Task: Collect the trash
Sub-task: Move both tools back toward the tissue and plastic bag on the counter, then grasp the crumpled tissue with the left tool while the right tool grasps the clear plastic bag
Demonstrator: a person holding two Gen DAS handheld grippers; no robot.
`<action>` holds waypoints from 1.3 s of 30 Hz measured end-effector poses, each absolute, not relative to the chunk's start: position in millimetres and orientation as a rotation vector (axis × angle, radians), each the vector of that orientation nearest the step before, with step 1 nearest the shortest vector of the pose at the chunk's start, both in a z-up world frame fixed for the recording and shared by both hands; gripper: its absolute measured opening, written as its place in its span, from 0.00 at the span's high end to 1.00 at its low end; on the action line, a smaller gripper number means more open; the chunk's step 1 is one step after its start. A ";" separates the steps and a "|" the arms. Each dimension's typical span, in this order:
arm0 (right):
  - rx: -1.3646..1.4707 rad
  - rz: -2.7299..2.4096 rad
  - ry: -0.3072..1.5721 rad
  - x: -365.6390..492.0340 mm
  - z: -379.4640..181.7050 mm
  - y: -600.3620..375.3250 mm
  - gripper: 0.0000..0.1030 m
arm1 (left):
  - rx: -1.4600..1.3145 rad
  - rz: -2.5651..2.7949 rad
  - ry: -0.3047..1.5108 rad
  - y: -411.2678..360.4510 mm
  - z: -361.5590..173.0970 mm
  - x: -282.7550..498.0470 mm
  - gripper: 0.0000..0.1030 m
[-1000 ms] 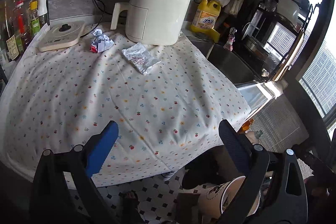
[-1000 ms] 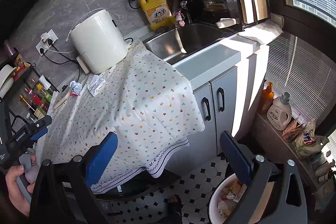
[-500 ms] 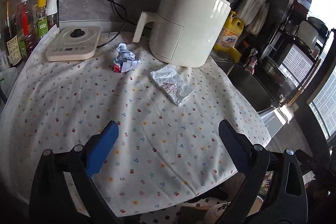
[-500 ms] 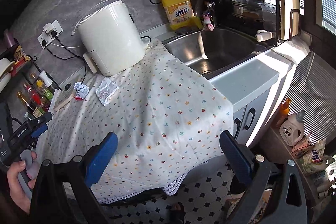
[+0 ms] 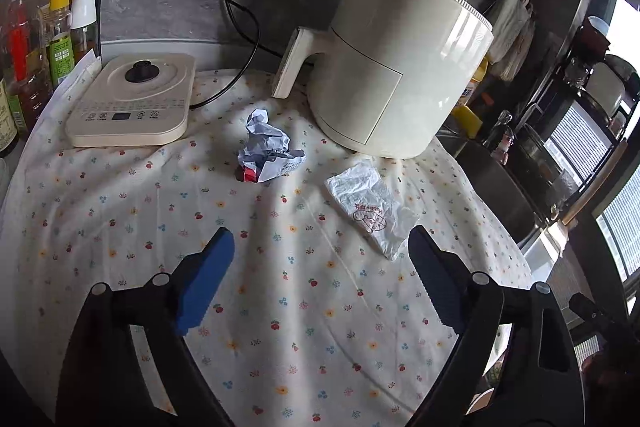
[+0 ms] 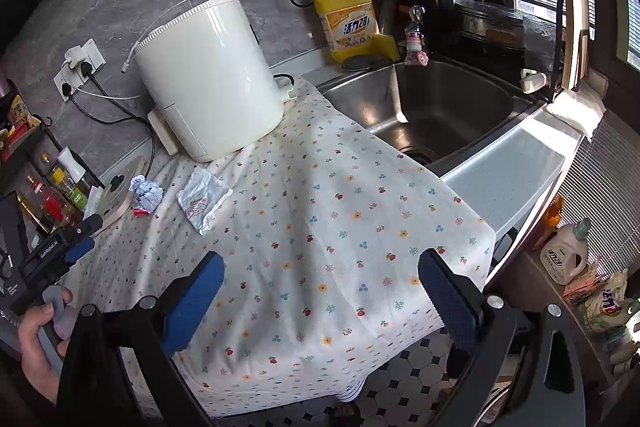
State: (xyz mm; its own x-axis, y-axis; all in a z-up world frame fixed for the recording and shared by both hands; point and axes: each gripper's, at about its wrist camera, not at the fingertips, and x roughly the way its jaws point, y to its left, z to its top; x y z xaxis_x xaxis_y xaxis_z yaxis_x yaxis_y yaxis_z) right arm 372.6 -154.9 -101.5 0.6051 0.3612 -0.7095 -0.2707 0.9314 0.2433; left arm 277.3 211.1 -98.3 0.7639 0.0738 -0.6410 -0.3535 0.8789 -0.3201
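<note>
A crumpled blue-white wrapper (image 5: 267,155) with a red bit lies on the floral tablecloth (image 5: 120,211), between the flat cooker and the air fryer. A flat clear plastic wrapper (image 5: 372,209) with red print lies to its right. My left gripper (image 5: 320,259) is open and empty, hovering over the cloth just short of both. In the right wrist view the crumpled wrapper (image 6: 146,193) and the plastic wrapper (image 6: 202,199) lie at the far left of the cloth. My right gripper (image 6: 320,283) is open and empty, well back over the cloth's front part.
A cream air fryer (image 5: 400,67) and a flat cream cooker (image 5: 132,99) stand at the back. Bottles (image 5: 44,39) line the left edge. A steel sink (image 6: 436,107) lies right of the cloth, with a yellow detergent jug (image 6: 348,19) behind it.
Both grippers have moved forward over the table; the two wrappers now sit much closer to the left gripper. The floor and the trash bin have dropped out of view. Both stay open.
</note>
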 end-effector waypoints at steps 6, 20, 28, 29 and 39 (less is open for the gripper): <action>0.125 0.338 0.851 382.2 -108.0 -132.9 0.07 | -0.419 0.233 0.685 240.2 -109.7 303.7 0.17; 0.096 0.301 0.891 405.8 -120.3 -99.2 0.07 | -0.399 0.216 0.770 281.9 -141.7 371.0 0.17; 0.060 0.311 0.922 413.1 -127.8 -76.4 0.07 | -0.382 0.225 0.808 283.2 -162.6 397.8 0.19; 0.055 0.314 0.925 414.1 -128.8 -73.7 0.07 | -0.387 0.226 0.805 284.6 -162.4 397.6 0.25; 0.013 0.403 0.949 432.0 -138.9 -26.7 0.08 | -0.447 0.238 0.781 304.6 -150.9 362.2 0.63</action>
State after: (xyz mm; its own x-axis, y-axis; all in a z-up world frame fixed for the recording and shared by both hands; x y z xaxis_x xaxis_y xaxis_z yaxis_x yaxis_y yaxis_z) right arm 432.0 -26.7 -138.9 0.5139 0.3407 -0.7873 -0.3294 0.9258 0.1856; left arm 362.2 304.6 -150.9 0.6905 0.0425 -0.7221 -0.3671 0.8808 -0.2991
